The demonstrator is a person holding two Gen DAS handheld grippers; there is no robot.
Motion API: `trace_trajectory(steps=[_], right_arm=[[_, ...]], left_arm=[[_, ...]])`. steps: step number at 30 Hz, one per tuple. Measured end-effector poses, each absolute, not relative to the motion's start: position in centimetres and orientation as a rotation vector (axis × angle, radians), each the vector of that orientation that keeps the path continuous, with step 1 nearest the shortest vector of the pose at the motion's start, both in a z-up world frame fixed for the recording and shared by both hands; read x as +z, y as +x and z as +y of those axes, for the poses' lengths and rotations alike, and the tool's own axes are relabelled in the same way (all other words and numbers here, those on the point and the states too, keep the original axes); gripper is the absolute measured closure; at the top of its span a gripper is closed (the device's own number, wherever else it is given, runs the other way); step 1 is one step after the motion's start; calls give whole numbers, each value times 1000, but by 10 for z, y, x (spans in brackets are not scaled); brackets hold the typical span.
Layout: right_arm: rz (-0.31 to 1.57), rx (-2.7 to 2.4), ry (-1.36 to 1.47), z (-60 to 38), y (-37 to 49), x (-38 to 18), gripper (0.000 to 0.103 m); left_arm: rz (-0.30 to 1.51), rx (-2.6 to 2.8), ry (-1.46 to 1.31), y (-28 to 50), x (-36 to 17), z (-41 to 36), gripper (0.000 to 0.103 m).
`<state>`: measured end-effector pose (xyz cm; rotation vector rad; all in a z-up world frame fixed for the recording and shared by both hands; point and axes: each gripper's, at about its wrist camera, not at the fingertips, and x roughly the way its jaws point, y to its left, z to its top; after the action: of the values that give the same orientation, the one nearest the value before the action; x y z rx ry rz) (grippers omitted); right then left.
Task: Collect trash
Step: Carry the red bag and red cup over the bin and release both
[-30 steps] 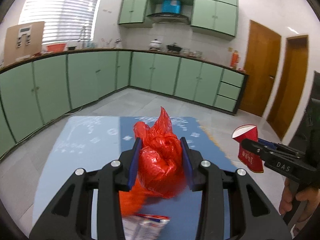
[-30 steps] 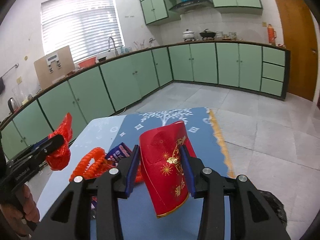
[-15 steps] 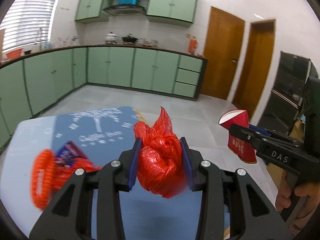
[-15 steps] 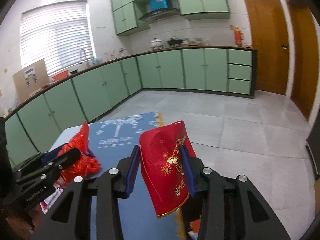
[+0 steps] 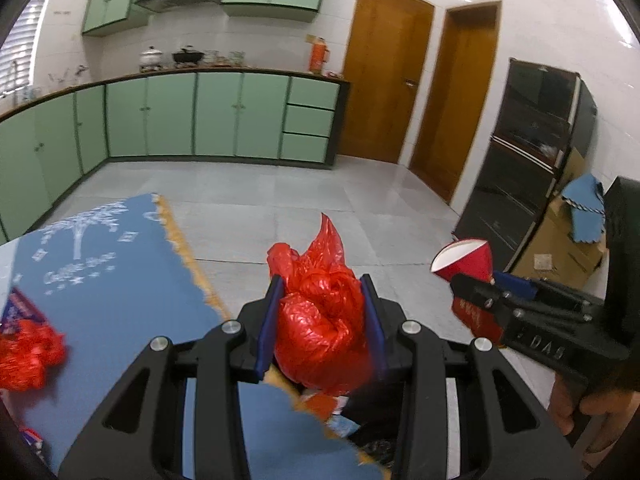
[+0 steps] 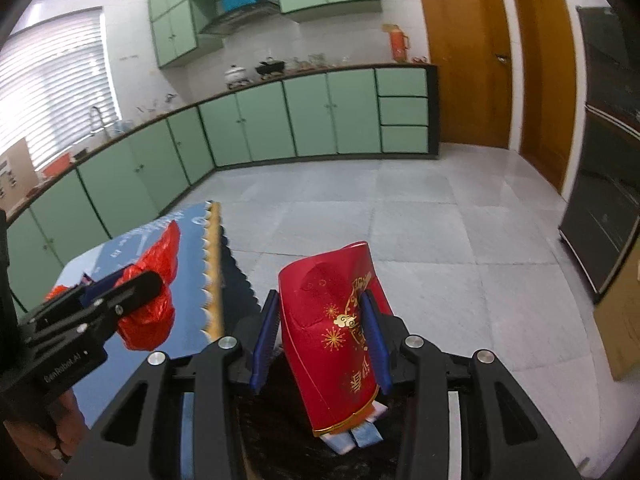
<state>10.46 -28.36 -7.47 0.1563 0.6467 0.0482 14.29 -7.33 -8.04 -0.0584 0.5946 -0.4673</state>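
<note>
My left gripper (image 5: 320, 320) is shut on a crumpled red plastic bag (image 5: 320, 332) and holds it past the table's right edge, over a dark bin opening (image 5: 372, 424) with some trash in it. My right gripper (image 6: 320, 336) is shut on a squashed red paper cup with gold print (image 6: 336, 328), held above the black bin bag (image 6: 280, 432). In the left wrist view the cup (image 5: 466, 260) and right gripper (image 5: 492, 296) are at the right. In the right wrist view the bag (image 6: 154, 292) and left gripper (image 6: 132, 292) are at the left.
The table with a blue cloth (image 5: 112, 288) and gold fringe lies to the left, with a red mesh wad (image 5: 28, 352) and a snack wrapper (image 5: 18, 308) on it. Green cabinets (image 6: 320, 116), two wooden doors (image 5: 384, 72) and a dark cabinet (image 5: 532, 160) ring the tiled floor.
Both grippers have swung right, from over the table to past its fringed edge and above the bin. Each still holds its item.
</note>
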Motion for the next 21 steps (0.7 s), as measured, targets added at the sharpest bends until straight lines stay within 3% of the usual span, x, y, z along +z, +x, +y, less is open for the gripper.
trace_trajectory(steps=[7, 10, 15, 21], right_arm=[[685, -2, 181, -312, 103, -94, 62], [700, -14, 188, -320, 104, -102, 63], [744, -17, 201, -323, 109, -122, 63], [769, -5, 206, -317, 110, -133, 62]], left_arm=[[658, -563, -68, 159, -99, -112, 66], [690, -576, -54, 164, -109, -119, 62], [718, -567, -54, 166, -117, -112, 48], [728, -535, -76, 167, -115, -98, 45]])
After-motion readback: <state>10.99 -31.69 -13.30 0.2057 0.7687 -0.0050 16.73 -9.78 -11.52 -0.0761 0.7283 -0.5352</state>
